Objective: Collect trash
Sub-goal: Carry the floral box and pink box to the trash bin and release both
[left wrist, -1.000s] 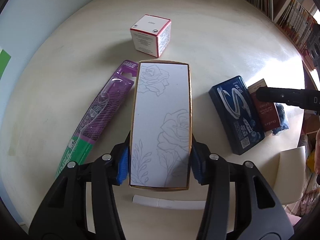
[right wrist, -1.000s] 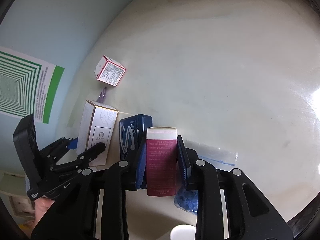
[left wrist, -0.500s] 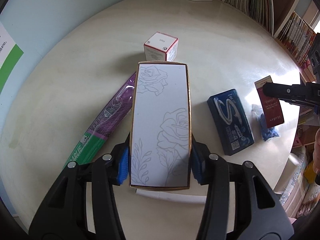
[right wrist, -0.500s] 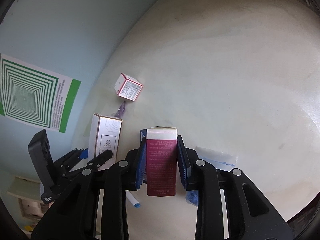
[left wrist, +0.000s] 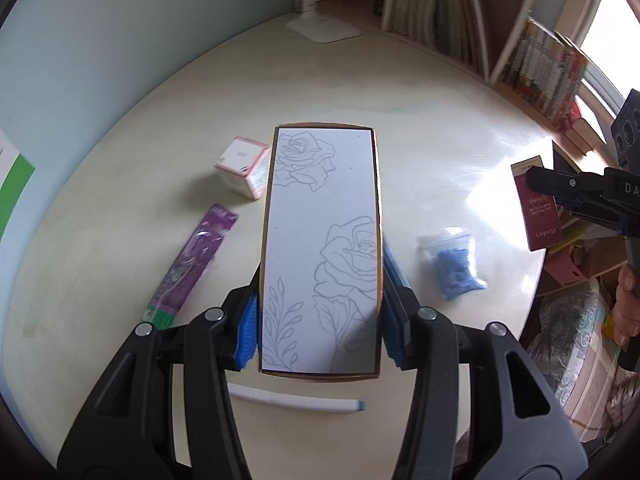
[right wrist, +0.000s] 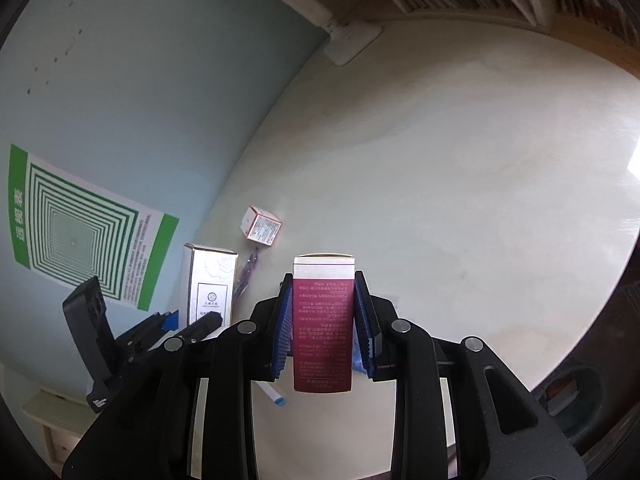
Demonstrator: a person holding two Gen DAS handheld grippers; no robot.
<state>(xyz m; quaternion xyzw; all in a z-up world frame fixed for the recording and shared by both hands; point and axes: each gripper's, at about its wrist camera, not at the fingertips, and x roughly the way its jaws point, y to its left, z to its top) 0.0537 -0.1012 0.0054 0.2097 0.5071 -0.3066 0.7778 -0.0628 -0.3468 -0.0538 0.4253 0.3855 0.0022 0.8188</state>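
Left tongs (left wrist: pixel 320 320): clamped across rose box (left wrist: pixel 320 248), lifted off worktop (left wrist: pixel 420 128). Right tongs (right wrist: pixel 322 328): clamped on maroon box (right wrist: pixel 323 328), likewise aloft. Probably light, hollow card; crushable, best gripped on long sides. On worktop: cube box (left wrist: pixel 242 168) at eleven o'clock, toothbrush pack (left wrist: pixel 192 264) at nine, blue bag (left wrist: pixel 454 266) at three, its blue contents unclear. No bin visible.

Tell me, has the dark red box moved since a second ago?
Yes. The dark red box, gripped by the right gripper, has lifted off the table, away from the blue bag.
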